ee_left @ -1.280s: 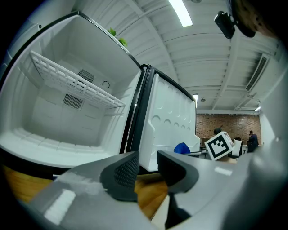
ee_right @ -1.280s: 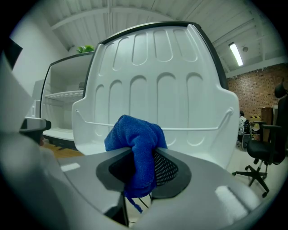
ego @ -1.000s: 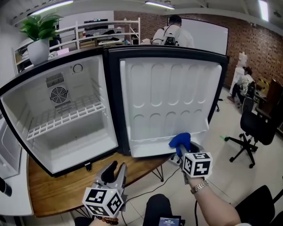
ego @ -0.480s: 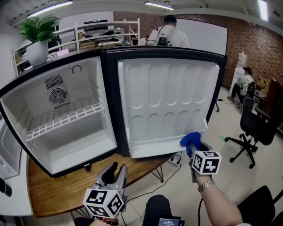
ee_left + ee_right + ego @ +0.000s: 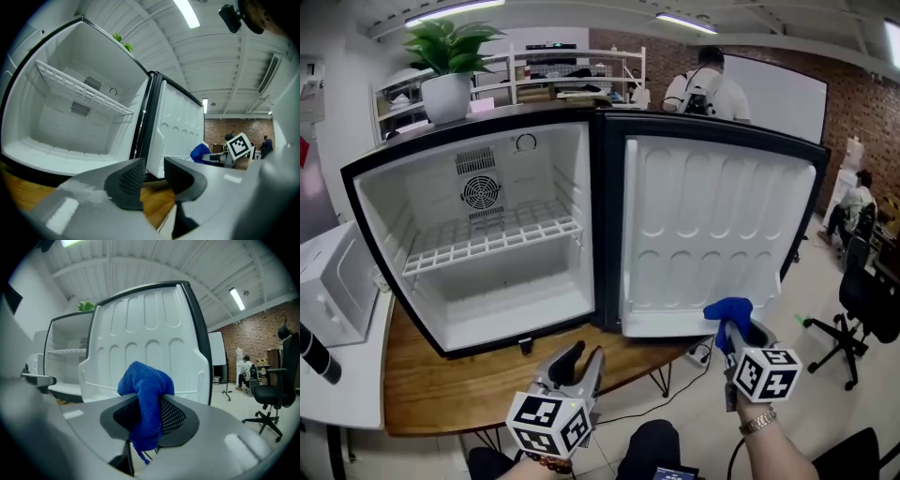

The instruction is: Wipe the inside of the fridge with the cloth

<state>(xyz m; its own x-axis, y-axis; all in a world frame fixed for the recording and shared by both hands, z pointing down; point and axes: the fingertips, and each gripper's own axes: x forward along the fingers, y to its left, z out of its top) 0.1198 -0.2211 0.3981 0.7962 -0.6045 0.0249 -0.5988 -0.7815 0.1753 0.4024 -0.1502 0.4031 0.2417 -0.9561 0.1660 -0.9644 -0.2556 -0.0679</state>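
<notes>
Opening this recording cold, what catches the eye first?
The open fridge fills the head view's middle, empty but for a wire shelf, its door swung out to the right. Just before the door's lower edge, the right hand-held gripper pinches a bright blue cloth. The left hand-held gripper hangs empty, jaws apart, by the wooden table's near edge.

cloth (image 5: 146, 380) part hidden, chair (image 5: 872, 302) cut off rt
</notes>
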